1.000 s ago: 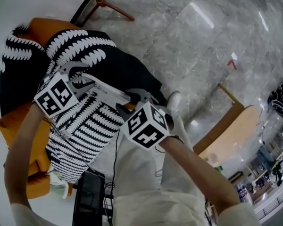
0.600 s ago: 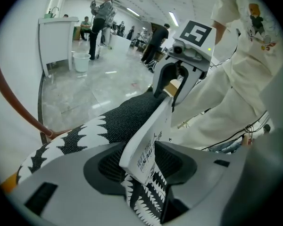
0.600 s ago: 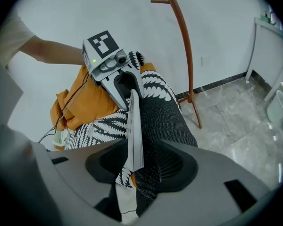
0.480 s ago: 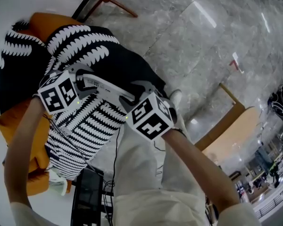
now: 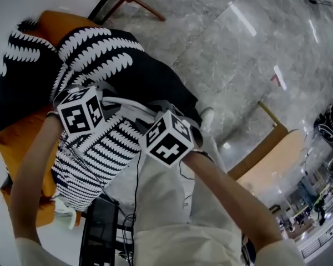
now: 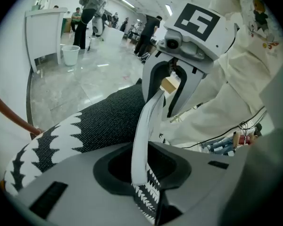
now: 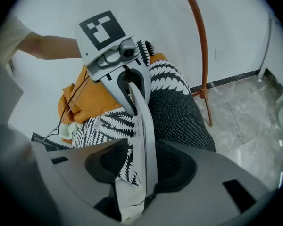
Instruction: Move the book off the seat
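White, thin book (image 5: 129, 103), lying across the black-and-white patterned cover (image 5: 108, 60) of the orange armchair (image 5: 19, 140). Whether it rests on the fabric or sits just clear of it, I cannot tell.

Left claw (image 5: 112, 95): at the book's left end, jaws closing, book edge between them. From the right gripper view a dark gap shows on one side of the book, so the pads are not pressing on it.

Right claw (image 5: 158, 111): at the opposite end, jaws wide apart. The book stands in the gap, close against one finger, clear space on the other side. No clamp.

Both claws face each other along the book. Striped cushion (image 5: 97, 157) lies below the left claw. Grey marble floor (image 5: 238, 54) beyond the chair.
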Demonstrator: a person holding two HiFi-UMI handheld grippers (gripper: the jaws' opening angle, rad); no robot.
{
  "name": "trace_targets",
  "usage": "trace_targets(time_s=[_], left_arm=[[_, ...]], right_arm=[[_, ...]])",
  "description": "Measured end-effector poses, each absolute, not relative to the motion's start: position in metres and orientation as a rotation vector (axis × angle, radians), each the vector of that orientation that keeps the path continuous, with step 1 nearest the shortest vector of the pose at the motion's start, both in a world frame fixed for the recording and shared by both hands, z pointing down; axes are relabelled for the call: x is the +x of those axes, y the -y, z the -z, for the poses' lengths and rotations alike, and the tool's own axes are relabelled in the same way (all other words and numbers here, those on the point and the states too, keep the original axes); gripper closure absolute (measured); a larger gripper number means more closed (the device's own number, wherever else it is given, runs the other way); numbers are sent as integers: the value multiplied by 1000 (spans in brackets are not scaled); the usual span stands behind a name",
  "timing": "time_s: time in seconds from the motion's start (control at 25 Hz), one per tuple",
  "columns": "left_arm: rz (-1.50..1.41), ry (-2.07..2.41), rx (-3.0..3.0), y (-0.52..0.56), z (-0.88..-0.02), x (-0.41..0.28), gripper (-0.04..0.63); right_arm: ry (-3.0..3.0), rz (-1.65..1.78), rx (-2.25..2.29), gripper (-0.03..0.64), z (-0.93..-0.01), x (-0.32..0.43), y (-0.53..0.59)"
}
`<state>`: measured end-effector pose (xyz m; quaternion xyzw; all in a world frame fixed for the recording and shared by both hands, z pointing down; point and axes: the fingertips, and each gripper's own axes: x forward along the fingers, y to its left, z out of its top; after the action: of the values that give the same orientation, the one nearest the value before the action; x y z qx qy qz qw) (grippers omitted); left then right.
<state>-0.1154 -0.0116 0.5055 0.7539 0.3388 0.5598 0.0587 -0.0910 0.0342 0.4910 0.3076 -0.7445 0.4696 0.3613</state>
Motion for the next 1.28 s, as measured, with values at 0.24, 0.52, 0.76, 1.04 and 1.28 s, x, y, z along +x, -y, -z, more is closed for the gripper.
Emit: trace_targets(time_s=[0.24,0.52,0.76,1.04,1.28], left_arm=[[-1697,-1040,2259,-5,-502,-111,535],[-1805,-1049,2251,-17,-493,-109,545],[-1843,-1091,2219,-33,-480,-115,545],[-1829,-1127,2176,-62,-455,-113,545],[-1841,-1213,2132,-102,-447,-87,545]], right_arm=[[1896,-1221,795,454,-504,-92,-44],[1888,-1199,815,561,-504,-87,-52],[1938,-1245,819,568,-492,-93,-67],[1982,-1266,817,568,-466,-93,-97],[1994,-1317,843,569,-458,-68,-138]])
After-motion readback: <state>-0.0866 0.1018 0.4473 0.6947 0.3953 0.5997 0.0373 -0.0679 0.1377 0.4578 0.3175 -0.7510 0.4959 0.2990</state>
